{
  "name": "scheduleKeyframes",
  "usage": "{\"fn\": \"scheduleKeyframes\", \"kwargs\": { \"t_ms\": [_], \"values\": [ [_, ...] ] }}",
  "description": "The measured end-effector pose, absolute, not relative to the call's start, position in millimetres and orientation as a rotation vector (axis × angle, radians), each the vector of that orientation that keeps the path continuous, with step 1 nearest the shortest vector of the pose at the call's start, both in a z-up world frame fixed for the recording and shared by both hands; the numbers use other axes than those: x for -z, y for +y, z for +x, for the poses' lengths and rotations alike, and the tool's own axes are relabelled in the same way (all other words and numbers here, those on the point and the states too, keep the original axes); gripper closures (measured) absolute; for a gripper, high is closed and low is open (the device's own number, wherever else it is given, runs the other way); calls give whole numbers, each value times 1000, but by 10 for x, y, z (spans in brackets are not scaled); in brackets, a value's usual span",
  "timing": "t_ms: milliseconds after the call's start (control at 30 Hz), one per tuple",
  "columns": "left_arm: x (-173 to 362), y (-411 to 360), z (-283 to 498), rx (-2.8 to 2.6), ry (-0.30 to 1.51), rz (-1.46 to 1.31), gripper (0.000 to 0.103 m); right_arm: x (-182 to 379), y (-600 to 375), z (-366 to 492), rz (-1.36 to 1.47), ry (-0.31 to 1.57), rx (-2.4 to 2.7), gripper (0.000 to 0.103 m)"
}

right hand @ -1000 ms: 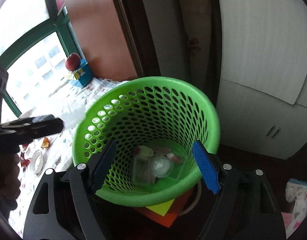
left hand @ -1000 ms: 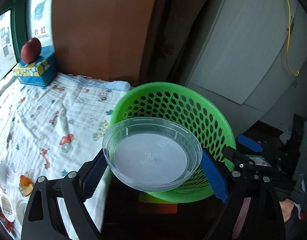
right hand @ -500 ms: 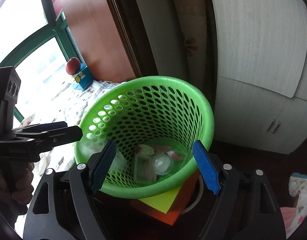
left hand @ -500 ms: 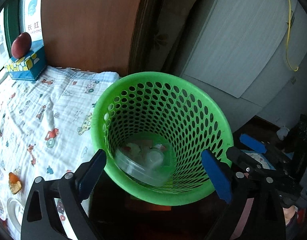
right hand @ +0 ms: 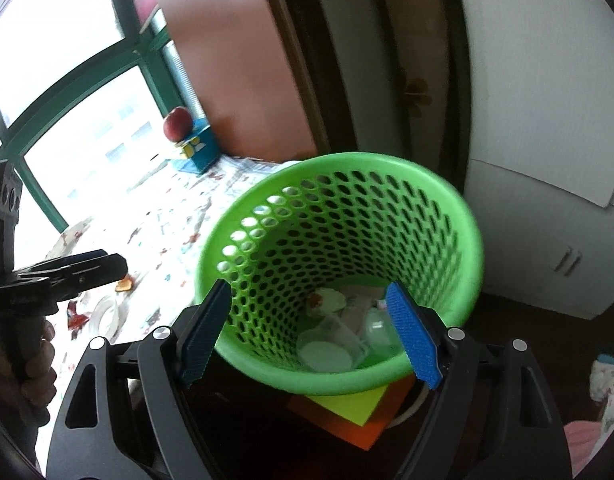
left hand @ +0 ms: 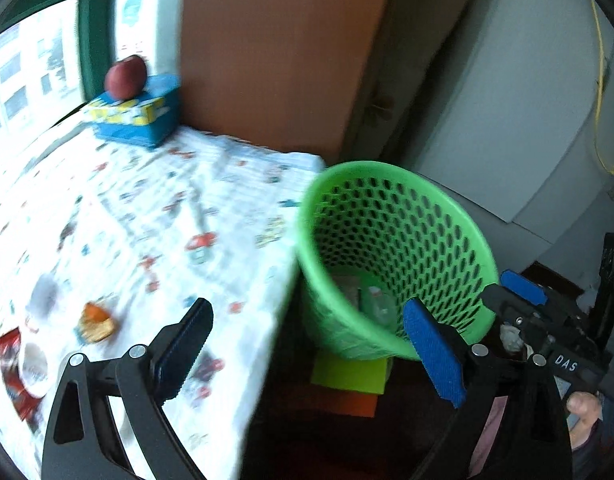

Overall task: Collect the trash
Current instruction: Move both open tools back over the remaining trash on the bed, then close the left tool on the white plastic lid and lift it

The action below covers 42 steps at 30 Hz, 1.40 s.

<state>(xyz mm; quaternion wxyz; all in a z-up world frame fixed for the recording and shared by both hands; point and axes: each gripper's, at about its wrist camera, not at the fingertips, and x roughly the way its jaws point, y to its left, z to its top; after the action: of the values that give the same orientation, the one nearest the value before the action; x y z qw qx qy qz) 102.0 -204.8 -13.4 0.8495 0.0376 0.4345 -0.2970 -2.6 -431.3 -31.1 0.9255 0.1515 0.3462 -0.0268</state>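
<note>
The green perforated basket (left hand: 387, 248) (right hand: 347, 240) stands beside the table's edge with a clear plastic bowl (right hand: 327, 354) and other wrappers in its bottom. My left gripper (left hand: 311, 352) is open and empty, over the table's corner to the left of the basket; from the right wrist view it (right hand: 115, 266) shows side-on above the cloth. Just in front of the basket's near rim, my right gripper (right hand: 309, 334) stands open with nothing between its pads. On the patterned cloth (left hand: 167, 200) lie an orange wrapper (left hand: 95, 322), a red wrapper (left hand: 11, 360) and a white round lid (left hand: 34, 368).
A blue tissue box (left hand: 135, 116) with a red apple (left hand: 125, 78) sits at the table's far end by the window. Yellow-green and orange blocks (left hand: 347, 372) lie under the basket. A white cabinet (right hand: 547, 200) stands behind it. A hand (right hand: 23, 372) grips the left tool.
The left gripper held the clear bowl over the basket, let it drop inside, then swung left toward the table. The right gripper stayed open by the basket's rim.
</note>
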Motion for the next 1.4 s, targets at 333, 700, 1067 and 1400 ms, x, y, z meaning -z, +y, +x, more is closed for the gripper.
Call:
{"fn": "scheduleKeyframes", "kwargs": {
  "t_ms": [333, 700, 1067, 1400],
  "values": [
    [318, -1107, 1004, 440, 932, 10, 10, 249, -3861, 153, 275, 713, -45, 23],
    [854, -343, 1144, 237, 1036, -45, 10, 249, -3476, 304, 246, 727, -133, 23],
    [1163, -224, 1294, 224, 1103, -83, 9, 320, -3248, 420, 222, 757, -178, 23],
    [1255, -286, 1375, 227, 1124, -62, 9, 365, -3120, 500, 208, 776, -206, 23]
  ]
}}
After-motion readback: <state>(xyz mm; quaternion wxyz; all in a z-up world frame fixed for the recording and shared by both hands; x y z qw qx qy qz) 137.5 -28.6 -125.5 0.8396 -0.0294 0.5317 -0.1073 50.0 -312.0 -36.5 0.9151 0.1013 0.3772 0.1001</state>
